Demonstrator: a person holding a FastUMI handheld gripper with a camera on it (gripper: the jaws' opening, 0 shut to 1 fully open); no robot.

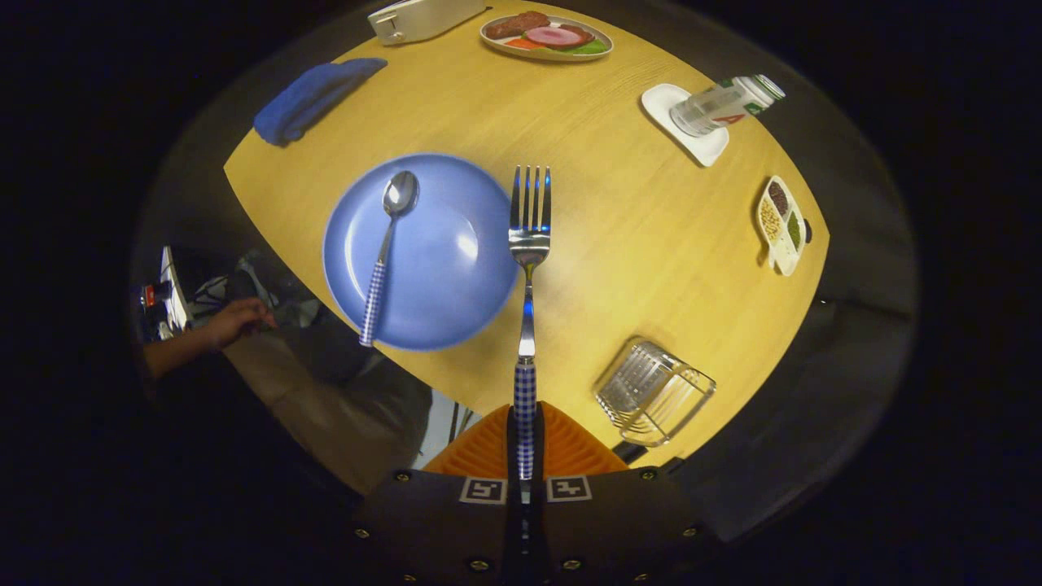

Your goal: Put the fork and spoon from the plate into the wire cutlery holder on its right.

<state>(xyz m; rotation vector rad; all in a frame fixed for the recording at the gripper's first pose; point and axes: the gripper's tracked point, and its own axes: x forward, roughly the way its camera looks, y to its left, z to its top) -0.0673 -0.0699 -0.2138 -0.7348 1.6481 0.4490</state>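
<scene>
Fork (529, 236) sits clamped by its checked handle in your gripper (526, 443), tines at twelve o'clock, lifted beside the blue plate (456, 268). Wire cutlery holder (655, 392) waits at three o'clock; swinging carelessly could snag tines on its rim.

The scene is viewed from a fisheye camera mounted on the gripper (525, 443), directed forward along its two fingers and steeply down onto the table (619, 244). The table is seen from well above, so that nearly the whole top is taken in, from the near edge just beyond the fingers to the far edge. The surface is bent by the lens, its edges curving outward. The fingers are seen at the foot of the view, closed together on the fork (529, 268) handle, which is held along the viewing axis.
</scene>
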